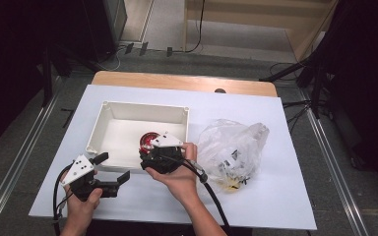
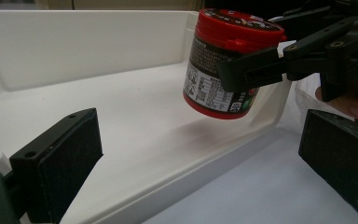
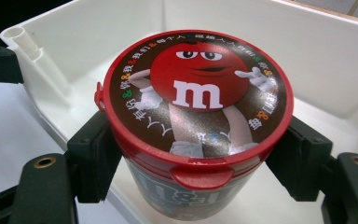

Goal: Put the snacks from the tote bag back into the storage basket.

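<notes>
Carefully now: the right gripper pinches the red-lidded candy tub below its lid, hanging above the white bin floor. Judging by that gap, lower it upright before releasing. Nearer the person, the left gripper rests spread, empty.

- Candy tub showing a red lid, brown label, red cartoon character, white "m".
- Bin looking white.
- Bag appearing clear.
- Jaws looking black.
</notes>
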Demonstrator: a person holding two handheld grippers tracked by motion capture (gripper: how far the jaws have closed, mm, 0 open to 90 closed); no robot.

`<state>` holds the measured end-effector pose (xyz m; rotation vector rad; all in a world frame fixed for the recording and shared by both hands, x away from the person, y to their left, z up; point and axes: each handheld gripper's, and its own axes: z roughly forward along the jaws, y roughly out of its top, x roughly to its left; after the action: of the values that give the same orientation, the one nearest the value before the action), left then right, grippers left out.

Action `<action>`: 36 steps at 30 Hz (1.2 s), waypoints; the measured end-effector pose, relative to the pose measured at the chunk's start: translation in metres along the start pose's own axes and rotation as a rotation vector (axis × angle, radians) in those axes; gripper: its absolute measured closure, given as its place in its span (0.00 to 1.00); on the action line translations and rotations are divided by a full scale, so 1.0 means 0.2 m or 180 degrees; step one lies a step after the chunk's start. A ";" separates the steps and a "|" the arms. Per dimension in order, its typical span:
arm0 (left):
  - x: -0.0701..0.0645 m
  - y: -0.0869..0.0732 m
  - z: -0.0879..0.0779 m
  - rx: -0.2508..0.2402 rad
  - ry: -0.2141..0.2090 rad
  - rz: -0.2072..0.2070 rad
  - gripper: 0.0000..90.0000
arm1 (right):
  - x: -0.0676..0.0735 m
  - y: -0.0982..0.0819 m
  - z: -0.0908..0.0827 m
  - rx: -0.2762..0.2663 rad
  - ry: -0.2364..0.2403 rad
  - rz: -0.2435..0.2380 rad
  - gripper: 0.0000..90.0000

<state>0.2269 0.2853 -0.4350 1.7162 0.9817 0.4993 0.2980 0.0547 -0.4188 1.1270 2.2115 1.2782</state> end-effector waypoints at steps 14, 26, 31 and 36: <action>0.01 0.00 -0.01 -0.0015 0.0008 -0.0009 0.00 | 0.03 0.01 0.07 0.0197 0.0000 -0.0090 0.29; 0.01 0.00 -0.01 -0.0006 0.0014 -0.0012 0.00 | 0.03 0.02 0.11 0.0439 -0.0031 -0.0100 0.29; 0.01 0.00 -0.01 -0.0010 0.0033 -0.0009 0.00 | 0.03 0.01 0.12 0.0492 -0.0071 -0.0132 0.29; 0.02 0.00 -0.01 -0.0038 0.0086 -0.0034 0.00 | 0.03 0.01 0.13 0.0566 -0.0092 -0.0192 0.29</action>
<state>0.2268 0.2894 -0.4335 1.6966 1.0048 0.5215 0.3111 0.0754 -0.4305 1.1242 2.3564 1.0515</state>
